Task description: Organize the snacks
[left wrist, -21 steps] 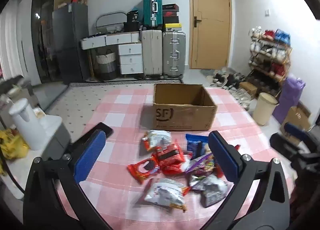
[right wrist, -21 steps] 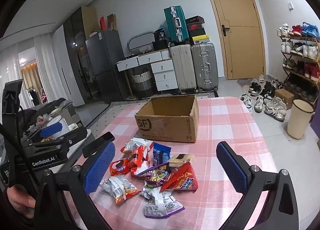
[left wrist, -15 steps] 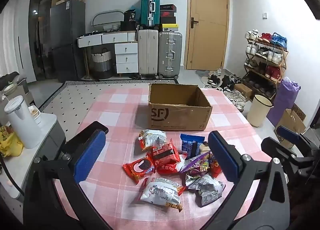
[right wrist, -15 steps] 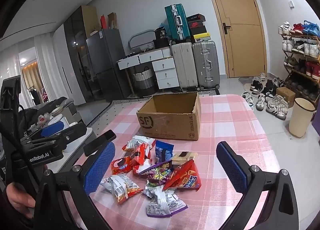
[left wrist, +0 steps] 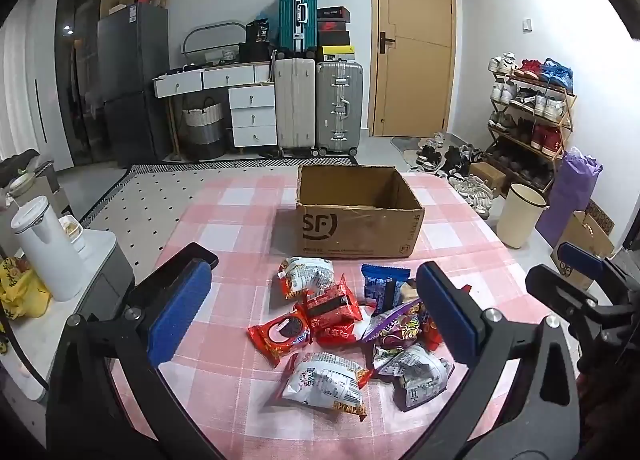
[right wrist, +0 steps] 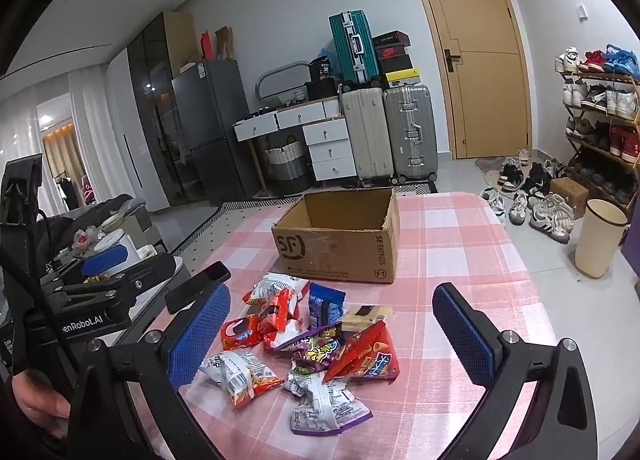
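Pre-grasp stage, nothing picked yet; left gripper (left wrist: 310,314) and right gripper (right wrist: 330,330) both spread wide, empty, hovering above snack packets (left wrist: 344,324) heaped on pink checked tablecloth (left wrist: 236,220); SF cardboard box (left wrist: 358,230) just behind looks empty; next: descend onto one packet, pinch.

On the table (left wrist: 224,220) a heap of snack packets (left wrist: 344,324) lies before the cardboard box (left wrist: 360,228); suitcases (left wrist: 320,104) stand behind, a shoe rack (left wrist: 532,116) right.

Your left gripper (left wrist: 312,312) and right gripper (right wrist: 344,336) share black angular frames, silver screws and blue textured pads on the fingers (right wrist: 200,340); white "GenRobot.AI" lettering marks the left body.
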The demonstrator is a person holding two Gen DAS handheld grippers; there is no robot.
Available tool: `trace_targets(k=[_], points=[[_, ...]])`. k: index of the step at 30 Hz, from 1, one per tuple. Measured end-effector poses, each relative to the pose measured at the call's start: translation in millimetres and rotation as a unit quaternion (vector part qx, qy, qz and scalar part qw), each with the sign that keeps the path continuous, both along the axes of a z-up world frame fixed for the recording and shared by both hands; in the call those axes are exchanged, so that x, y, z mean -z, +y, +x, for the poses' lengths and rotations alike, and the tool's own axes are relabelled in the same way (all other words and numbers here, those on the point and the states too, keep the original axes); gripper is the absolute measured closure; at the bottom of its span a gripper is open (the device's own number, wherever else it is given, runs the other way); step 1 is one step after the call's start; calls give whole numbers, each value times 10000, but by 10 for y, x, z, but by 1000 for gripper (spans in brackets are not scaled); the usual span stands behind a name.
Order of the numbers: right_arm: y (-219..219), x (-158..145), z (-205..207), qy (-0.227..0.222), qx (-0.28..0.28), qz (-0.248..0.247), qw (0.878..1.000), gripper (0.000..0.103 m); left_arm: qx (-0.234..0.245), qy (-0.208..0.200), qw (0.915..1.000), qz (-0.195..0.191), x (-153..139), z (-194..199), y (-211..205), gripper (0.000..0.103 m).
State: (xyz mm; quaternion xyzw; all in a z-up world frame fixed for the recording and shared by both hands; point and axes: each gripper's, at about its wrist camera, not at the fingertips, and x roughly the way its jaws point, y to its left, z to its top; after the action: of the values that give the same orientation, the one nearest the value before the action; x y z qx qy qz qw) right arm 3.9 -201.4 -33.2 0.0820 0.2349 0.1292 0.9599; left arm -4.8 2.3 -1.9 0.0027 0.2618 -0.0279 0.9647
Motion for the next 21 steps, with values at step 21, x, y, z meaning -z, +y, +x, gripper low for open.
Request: trace_targets(k=[21], points=[[-13, 37, -3, 49, -18, 58, 10000, 0, -29, 36, 10000, 4, 39, 11, 7, 1]])
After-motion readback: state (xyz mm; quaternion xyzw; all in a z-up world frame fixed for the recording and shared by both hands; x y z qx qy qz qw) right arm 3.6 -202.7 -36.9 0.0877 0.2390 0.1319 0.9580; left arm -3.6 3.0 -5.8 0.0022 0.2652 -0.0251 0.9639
